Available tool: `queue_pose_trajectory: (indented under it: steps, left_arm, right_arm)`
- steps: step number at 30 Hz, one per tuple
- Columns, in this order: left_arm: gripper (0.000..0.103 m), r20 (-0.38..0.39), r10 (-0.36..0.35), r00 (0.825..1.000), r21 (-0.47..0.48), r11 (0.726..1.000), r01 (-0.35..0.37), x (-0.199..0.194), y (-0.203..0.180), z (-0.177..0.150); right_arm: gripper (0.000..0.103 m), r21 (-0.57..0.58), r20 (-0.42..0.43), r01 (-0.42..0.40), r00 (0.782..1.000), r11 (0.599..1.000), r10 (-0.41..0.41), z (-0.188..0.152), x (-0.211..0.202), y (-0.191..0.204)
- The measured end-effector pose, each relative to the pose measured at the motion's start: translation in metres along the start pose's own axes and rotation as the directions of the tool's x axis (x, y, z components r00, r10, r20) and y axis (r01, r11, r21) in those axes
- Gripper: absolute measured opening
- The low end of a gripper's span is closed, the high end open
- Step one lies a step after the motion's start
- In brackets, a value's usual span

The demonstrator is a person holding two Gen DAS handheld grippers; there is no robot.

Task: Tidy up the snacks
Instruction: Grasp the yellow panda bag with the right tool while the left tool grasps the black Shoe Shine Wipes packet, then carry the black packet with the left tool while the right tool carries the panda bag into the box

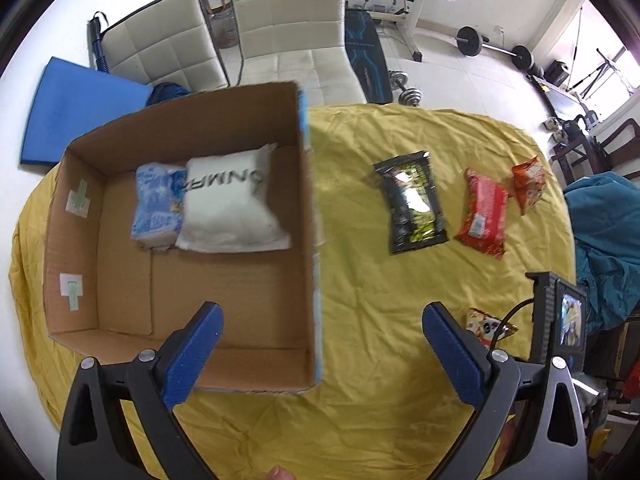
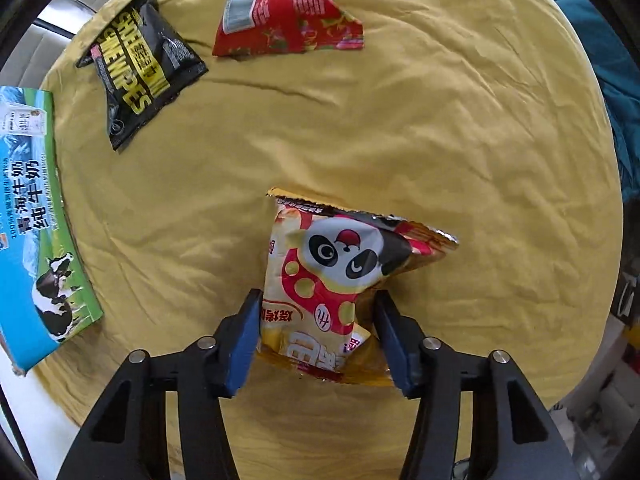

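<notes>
The right gripper (image 2: 316,334) points almost straight down, and its two blue pads squeeze the near end of a crinkly yellow snack bag with a panda face (image 2: 340,276). The bag is pinched between the pads, and its far end spreads out on the wrinkled yellow cloth (image 2: 460,120) just past the fingertips.

To do this step well, I think the hold should stay firm but not crush the puffy bag. Lift it straight up first, so the loose far end does not drag on the cloth — then carry it across to the box.

The left gripper (image 1: 322,354) hangs wide open with nothing in it, over the near wall of the open brown cardboard box (image 1: 306,184). Inside the box, at the far end from this gripper, lie a soft white pouch with dark letters (image 1: 232,208) and a light blue packet (image 1: 158,204) right beside it. The near part of the box floor is bare, so there is room for the panda bag.

Seen from the right gripper, the box's printed side is off to the left, so that wall must be cleared from above. A shiny black packet with yellow letters (image 2: 140,68) and a red foil packet (image 2: 280,12) lie farther ahead — well apart from the held bag. To the right there is open cloth.
</notes>
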State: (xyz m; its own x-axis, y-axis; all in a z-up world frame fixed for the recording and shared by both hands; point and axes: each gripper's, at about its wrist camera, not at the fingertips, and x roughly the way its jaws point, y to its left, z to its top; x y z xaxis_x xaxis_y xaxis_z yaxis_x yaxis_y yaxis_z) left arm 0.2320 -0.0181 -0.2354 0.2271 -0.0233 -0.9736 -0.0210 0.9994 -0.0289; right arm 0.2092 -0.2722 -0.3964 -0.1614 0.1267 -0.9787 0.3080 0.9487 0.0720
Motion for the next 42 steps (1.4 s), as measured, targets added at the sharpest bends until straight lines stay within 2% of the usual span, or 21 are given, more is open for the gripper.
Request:
queue_pose_trajectory:
  steps: [7, 12, 17, 21, 23, 27, 29, 31, 33, 37, 42]
  left_arm:
    - [0.102, -0.026, -0.101, 0.995, -0.005, 0.995, 0.101, 0.006, -0.047, 0.038]
    - [0.102, -0.136, -0.183, 0.974, -0.037, 0.983, 0.18, 0.05, -0.086, 0.077]
    - [0.102, -0.228, -0.161, 0.96, -0.04, 0.987, 0.156, 0.109, -0.107, 0.105]
    - [0.102, -0.299, -0.135, 0.945, -0.07, 0.99, 0.119, 0.161, -0.108, 0.119]
    - [0.096, -0.335, -0.133, 0.933, -0.085, 0.99, 0.111, 0.185, -0.108, 0.123]
    - [0.089, -0.374, -0.09, 0.923, -0.05, 0.996, 0.077, 0.211, -0.114, 0.125]
    - [0.07, -0.356, -0.069, 0.932, -0.022, 0.998, 0.066, 0.211, -0.118, 0.127]
    - [0.058, -0.334, -0.051, 0.941, 0.008, 0.998, 0.057, 0.207, -0.121, 0.129]
    - [0.056, -0.317, -0.022, 0.948, 0.045, 0.998, 0.038, 0.203, -0.125, 0.129]
    - [0.052, -0.317, -0.05, 0.947, 0.035, 0.997, 0.064, 0.199, -0.122, 0.122]
    - [0.05, -0.305, -0.042, 0.951, 0.07, 0.995, 0.066, 0.19, -0.123, 0.097]
  right_arm:
    - [0.055, -0.006, 0.062, 0.008, 0.998, 1.0, -0.008, 0.035, -0.037, -0.037]
    - [0.055, 0.02, 0.097, 0.04, 0.994, 0.999, -0.042, 0.076, -0.052, -0.07]
    - [0.055, 0.032, 0.105, 0.055, 0.993, 0.998, -0.058, 0.115, -0.058, -0.093]
    - [0.055, 0.031, 0.095, 0.059, 0.994, 0.998, -0.062, 0.14, -0.056, -0.103]
    - [0.055, 0.024, 0.089, 0.069, 0.993, 0.997, -0.071, 0.145, -0.05, -0.102]
    - [0.055, 0.014, 0.078, 0.078, 0.994, 0.997, -0.078, 0.145, -0.04, -0.092]
    - [0.055, 0.007, 0.08, 0.081, 0.993, 0.997, -0.082, 0.145, -0.036, -0.095]
    - [0.055, 0.0, 0.08, 0.087, 0.993, 0.996, -0.086, 0.149, -0.036, -0.094]
    - [0.054, -0.001, 0.076, 0.093, 0.993, 0.996, -0.092, 0.152, -0.035, -0.093]
    - [0.054, -0.008, 0.075, 0.107, 0.992, 0.994, -0.106, 0.162, -0.035, -0.083]
    - [0.048, -0.03, 0.087, 0.116, 0.99, 0.993, -0.113, 0.144, -0.044, -0.066]
